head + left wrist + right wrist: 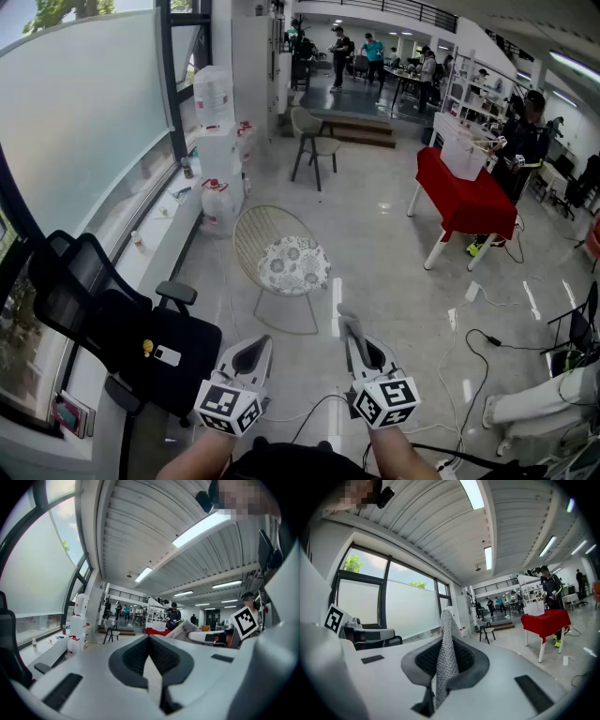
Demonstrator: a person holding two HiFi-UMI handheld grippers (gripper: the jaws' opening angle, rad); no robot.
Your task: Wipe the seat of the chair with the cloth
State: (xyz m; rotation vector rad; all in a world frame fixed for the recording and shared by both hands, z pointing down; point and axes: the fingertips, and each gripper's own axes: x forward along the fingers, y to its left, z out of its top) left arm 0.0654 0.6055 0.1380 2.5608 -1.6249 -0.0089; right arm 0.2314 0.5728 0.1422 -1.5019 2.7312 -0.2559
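A round wire chair with a flowered seat cushion stands on the floor ahead of both grippers, well out of reach. My right gripper is shut on a strip of grey knitted cloth, which sticks up between its jaws. My left gripper is held beside it at the same height. In the left gripper view its jaws are pressed together with nothing in them. Both grippers point up and away from the floor.
A black office chair with small items on its seat stands close on the left by the window ledge. Water jugs, a grey chair, a red-draped table with a person beside it, and floor cables lie beyond.
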